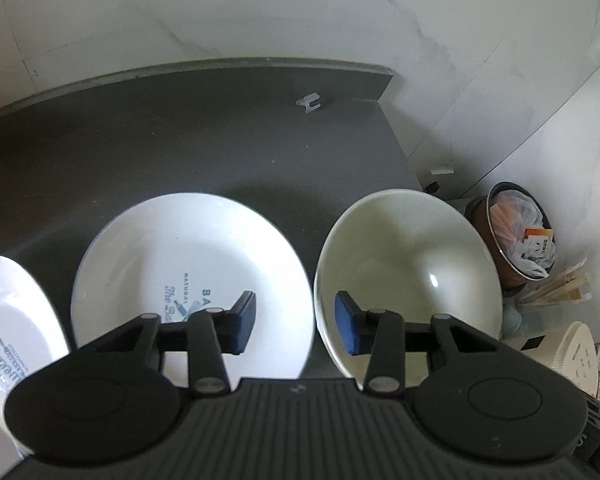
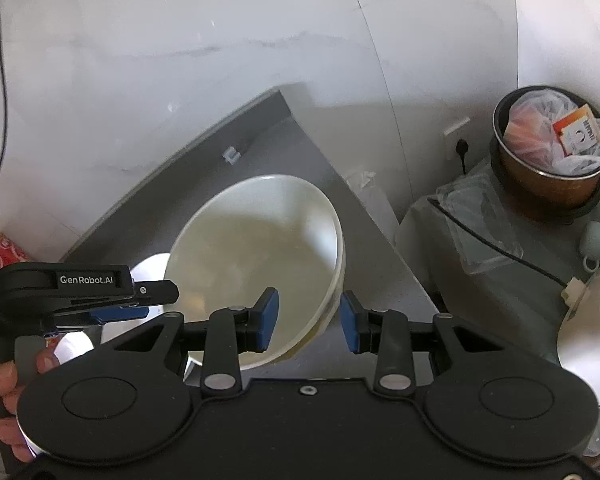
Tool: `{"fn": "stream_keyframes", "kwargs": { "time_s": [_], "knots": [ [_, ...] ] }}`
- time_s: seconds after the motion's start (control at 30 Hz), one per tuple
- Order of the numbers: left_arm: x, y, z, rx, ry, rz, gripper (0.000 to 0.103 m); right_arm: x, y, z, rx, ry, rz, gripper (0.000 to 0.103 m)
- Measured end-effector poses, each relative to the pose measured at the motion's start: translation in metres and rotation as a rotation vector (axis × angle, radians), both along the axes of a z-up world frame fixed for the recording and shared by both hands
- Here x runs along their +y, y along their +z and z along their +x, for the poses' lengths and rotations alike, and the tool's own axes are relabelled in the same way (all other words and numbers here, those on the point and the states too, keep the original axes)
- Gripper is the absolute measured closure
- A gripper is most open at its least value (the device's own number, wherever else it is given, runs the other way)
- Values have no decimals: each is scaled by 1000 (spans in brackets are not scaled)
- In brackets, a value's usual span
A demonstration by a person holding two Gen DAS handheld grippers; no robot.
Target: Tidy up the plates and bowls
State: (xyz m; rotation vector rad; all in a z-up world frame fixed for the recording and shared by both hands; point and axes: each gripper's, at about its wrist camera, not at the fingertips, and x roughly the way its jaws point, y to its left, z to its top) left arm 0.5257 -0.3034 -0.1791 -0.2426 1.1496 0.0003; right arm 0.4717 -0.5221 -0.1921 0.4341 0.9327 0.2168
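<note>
The bowl [image 2: 256,256] rests on the counter [image 2: 364,240]. Right hand-held gripper [image 2: 308,316]: jaws apart, straddling the bowl's near rim. Left hand-held gripper [image 1: 296,322]: jaws apart, between plate [image 1: 188,264] and bowl.

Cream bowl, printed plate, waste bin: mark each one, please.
cream bowl [image 2: 260,248], right wrist view, inner wall.
printed plate [image 1: 172,248], left wrist view, bare white inside.
waste bin [image 2: 548,184], right wrist view, brown outer wall.
</note>
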Motion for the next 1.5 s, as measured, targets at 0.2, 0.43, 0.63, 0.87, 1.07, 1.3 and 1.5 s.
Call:
{"fn": "stream_keyframes", "kwargs": {
  "time_s": [0.2,0.43,0.63,0.87,1.07,1.3,1.5],
  "knots": [
    [1,-13,9,18,4,-32,77,5,-12,13,42,-6,-11,76],
    [-4,-3,5,-7,-28,-63,99,5,-7,7,22,-6,-54,85],
    [3,15,-8,-27,-49,-85,99,6,16,-11,-37,-11,-67,85],
    [18,44,-29,-71,-75,-111,98,13,50,-42,-118,-21,-94,85],
    [35,72,-56,-106,-105,-124,98,29,74,-72,-161,-36,-112,85],
    [54,90,-82,-127,-139,-140,98,48,90,-109,-178,-48,-128,84],
    [69,95,-107,-124,-168,-148,98,63,93,-141,-172,-54,-133,83]
  ]
}}
